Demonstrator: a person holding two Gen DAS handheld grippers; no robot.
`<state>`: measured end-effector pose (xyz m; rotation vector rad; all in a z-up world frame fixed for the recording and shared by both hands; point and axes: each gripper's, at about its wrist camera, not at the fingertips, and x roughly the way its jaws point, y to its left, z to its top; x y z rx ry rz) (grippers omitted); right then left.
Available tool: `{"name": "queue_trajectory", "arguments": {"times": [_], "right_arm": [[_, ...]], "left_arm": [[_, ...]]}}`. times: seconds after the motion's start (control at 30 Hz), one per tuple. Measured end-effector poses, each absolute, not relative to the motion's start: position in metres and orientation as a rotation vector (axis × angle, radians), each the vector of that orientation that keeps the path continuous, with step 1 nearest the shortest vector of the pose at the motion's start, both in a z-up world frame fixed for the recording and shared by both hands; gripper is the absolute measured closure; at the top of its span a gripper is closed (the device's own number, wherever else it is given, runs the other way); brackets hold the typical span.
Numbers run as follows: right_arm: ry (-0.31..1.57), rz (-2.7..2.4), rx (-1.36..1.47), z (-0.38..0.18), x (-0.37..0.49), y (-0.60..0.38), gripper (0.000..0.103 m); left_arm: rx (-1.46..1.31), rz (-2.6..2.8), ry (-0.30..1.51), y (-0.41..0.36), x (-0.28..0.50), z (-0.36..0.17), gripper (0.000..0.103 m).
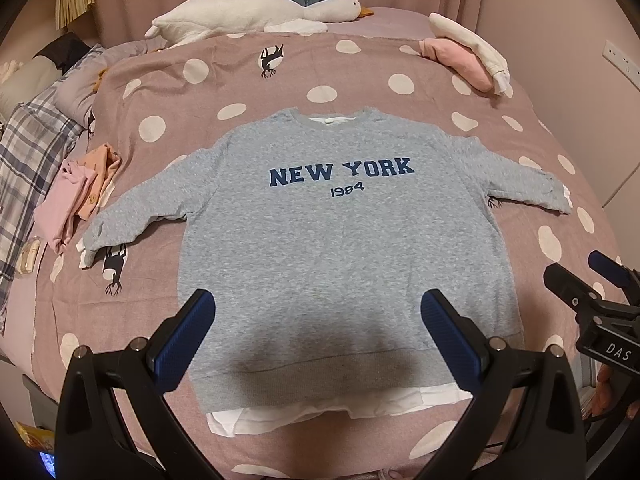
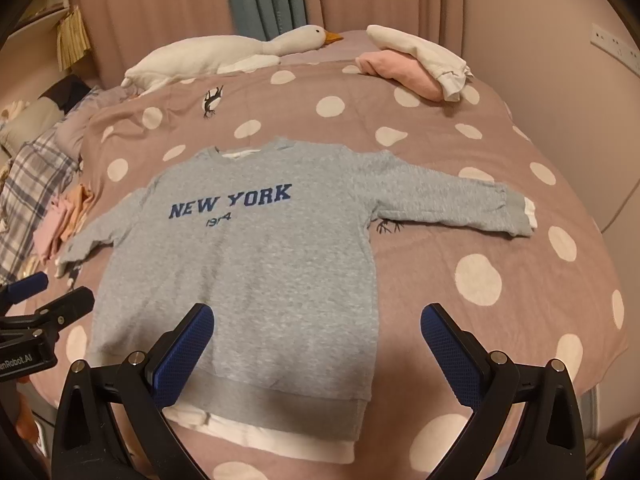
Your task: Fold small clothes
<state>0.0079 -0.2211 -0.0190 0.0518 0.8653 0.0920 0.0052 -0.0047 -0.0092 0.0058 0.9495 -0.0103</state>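
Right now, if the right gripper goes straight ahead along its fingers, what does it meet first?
Likely the grey sweatshirt, near its right side edge, or the bedspread just beside it. The right gripper is open, and depth is hard to judge.

Both wrist views overlook the sweatshirt (image 1: 320,240) from its hem.

Item: grey sweatshirt (image 1: 320,240) (image 2: 248,264)
Print: "NEW YORK 1984" in blue letters across the chest
Trim: white layer showing at hem, cuffs and neckline
Pose: flat, front up, unfolded, both sleeves spread outward
Place: on the pink polka-dot bedspread (image 1: 400,64) (image 2: 460,280), neckline toward the far side
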Motion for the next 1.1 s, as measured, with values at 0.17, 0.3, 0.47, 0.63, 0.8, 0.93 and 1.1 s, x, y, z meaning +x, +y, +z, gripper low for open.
{"name": "queue_trajectory", "arguments": {"times": [0.17,0.3,0.47,0.63,0.8,0.93,1.1], "right_arm": [[0.869,0.089,0.063,-0.022,0.007,-0.225,0.001],[0.885,0.138,0.152,-0.032,0.015,-0.238,0.001],[0.918,0.203,0.391,-0.058,0.029,-0.276,0.001],[0.922,0.089,0.601,-0.092,0.045,-0.333,0.001],[0.898,-0.004,0.766,-0.121,0.064,-0.384,0.001],[0.896,-0.069,0.803,-0.134,0.087,-0.405,0.001],[0.850,-0.099,0.856,-0.140,0.114,-0.420,0.001]], "left_arm": [[-0.032,-0.028,0.965,-0.003,0.009,-0.012,0.000],[-0.136,-0.098,0.976,0.005,0.012,-0.015,0.000],[-0.351,-0.245,0.983,0.020,0.016,-0.023,0.000],[-0.488,-0.278,1.015,0.031,0.022,-0.037,0.000],[-0.463,-0.194,1.046,0.040,0.023,-0.046,0.000],[-0.479,-0.133,1.052,0.056,0.021,-0.052,0.000],[-0.501,-0.076,1.042,0.076,0.013,-0.055,0.000]]}}
